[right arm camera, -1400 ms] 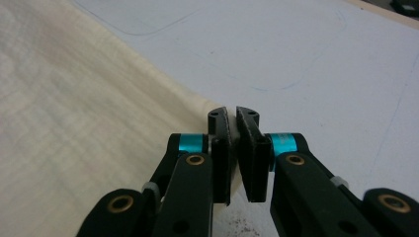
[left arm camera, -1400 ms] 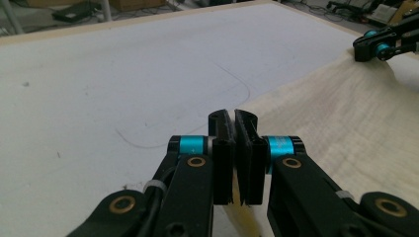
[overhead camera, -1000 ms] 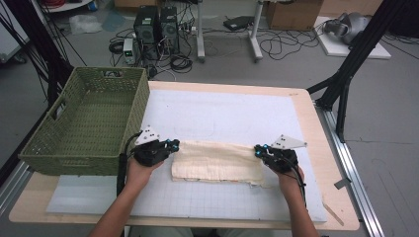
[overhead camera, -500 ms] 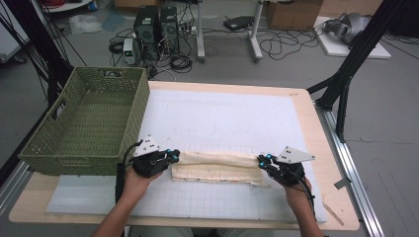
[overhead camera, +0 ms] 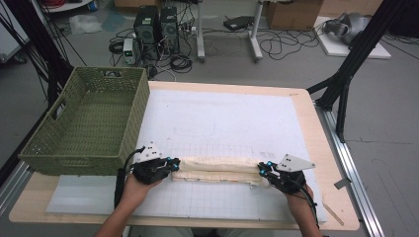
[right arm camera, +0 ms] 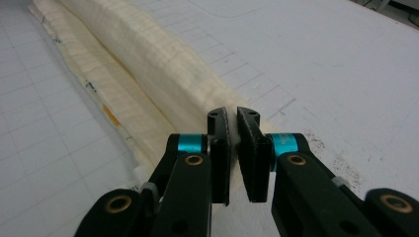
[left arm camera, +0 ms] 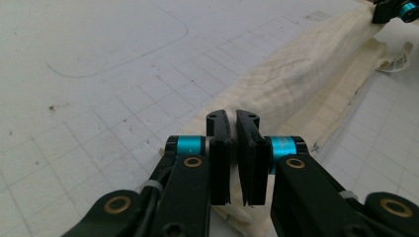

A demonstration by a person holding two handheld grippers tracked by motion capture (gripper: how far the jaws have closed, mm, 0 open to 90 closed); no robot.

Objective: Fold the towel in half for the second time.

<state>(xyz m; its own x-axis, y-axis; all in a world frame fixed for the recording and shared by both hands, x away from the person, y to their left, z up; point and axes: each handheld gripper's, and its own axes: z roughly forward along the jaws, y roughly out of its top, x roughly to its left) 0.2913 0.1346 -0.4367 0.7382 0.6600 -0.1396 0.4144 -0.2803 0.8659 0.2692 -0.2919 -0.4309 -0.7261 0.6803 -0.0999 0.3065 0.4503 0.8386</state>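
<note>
A cream cloth [overhead camera: 217,169], folded over into a long narrow roll, lies across the near part of a white gridded mat [overhead camera: 232,123] on a wooden table [overhead camera: 316,128]. In the left gripper view the cloth [left arm camera: 296,74] runs away from the jaws as a rounded fold with a flatter layer beside it; in the right gripper view the cloth [right arm camera: 148,64] shows the same ridge, with a small orange mark on its lower layer.

The left gripper [overhead camera: 170,164] pinches the cloth's left end, its black jaws drawn almost together on the fabric, though they have just been easing apart slightly. The right gripper [overhead camera: 262,170] clamps the opposite end, jaws nearly together on the cloth. A person's hands hold both tools, forearms entering from the table's near edge.

A green woven basket [overhead camera: 59,148] stands at the table's left side, just beside the left gripper. Beyond the table, computer towers [overhead camera: 155,29] and cables [overhead camera: 281,47] lie on the grey floor.
</note>
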